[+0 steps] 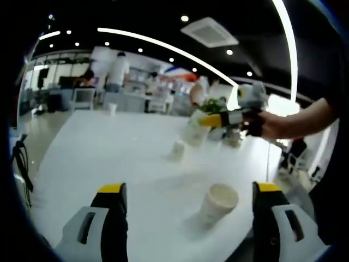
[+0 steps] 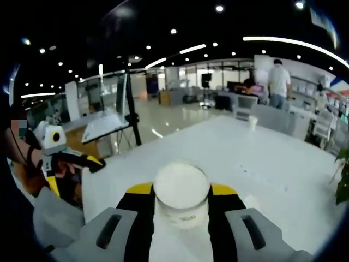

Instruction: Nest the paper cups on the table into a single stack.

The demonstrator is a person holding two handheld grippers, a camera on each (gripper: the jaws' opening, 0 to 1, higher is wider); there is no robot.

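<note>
The left gripper view looks from just behind the left claw (image 1: 188,218) across the white tabletop (image 1: 109,147) toward the office background, with the right claw (image 1: 210,121) well ahead of it and to its right, held above the tabletop. The right gripper view looks from close behind the right claw (image 2: 181,210), facing over the same tabletop (image 2: 262,158), with the left claw (image 2: 90,162) off to its left. Both views share the tabletop and the people standing beyond its far end.
</note>
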